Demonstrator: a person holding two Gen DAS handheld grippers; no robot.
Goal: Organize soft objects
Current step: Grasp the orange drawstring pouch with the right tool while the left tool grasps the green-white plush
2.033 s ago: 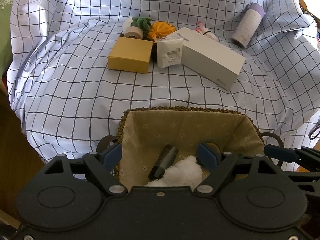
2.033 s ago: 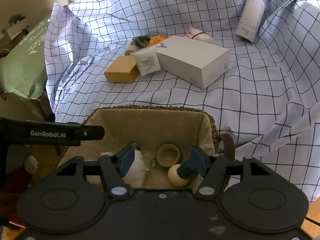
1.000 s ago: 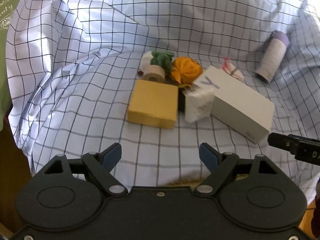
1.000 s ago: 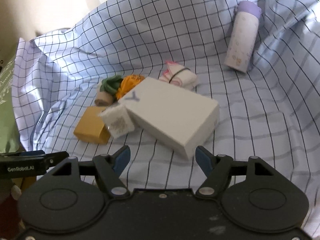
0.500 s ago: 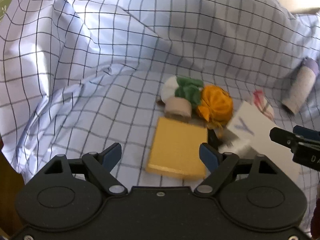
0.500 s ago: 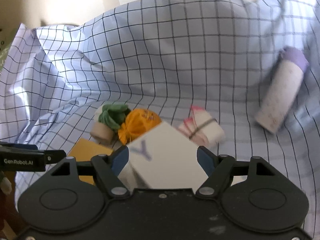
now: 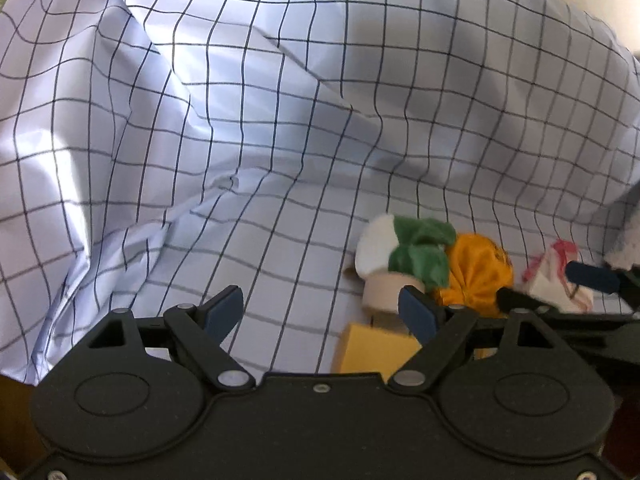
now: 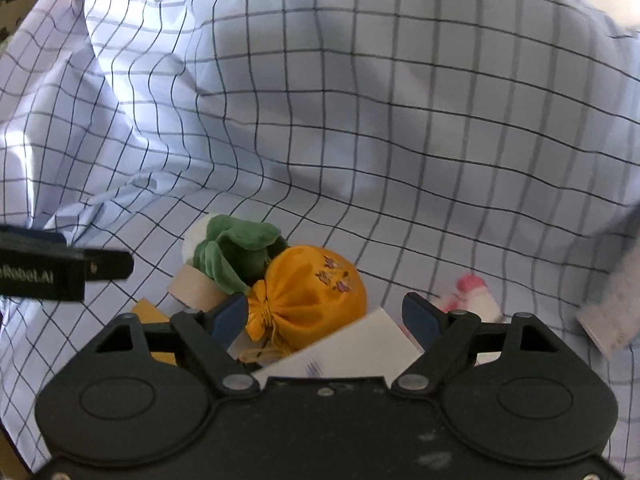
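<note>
An orange drawstring pouch lies on the checked cloth, right ahead of my right gripper. Its jaws are opening and stand around the pouch's near side without pressing it. Left of the pouch is a green and white plush over a beige roll. A pink and white rolled cloth lies to the right. My left gripper is open over bare cloth, with the plush, the roll and the pouch off to its right.
A yellow box sits just under my left gripper's right finger. A white box lies close below my right gripper. A pale bottle lies at the right edge. The cloth rises in folds behind the pile.
Both grippers have moved forward toward the pile, away from the basket. The right gripper's jaws have widened and the orange pouch now lies between them. The left gripper's opening is unchanged.
</note>
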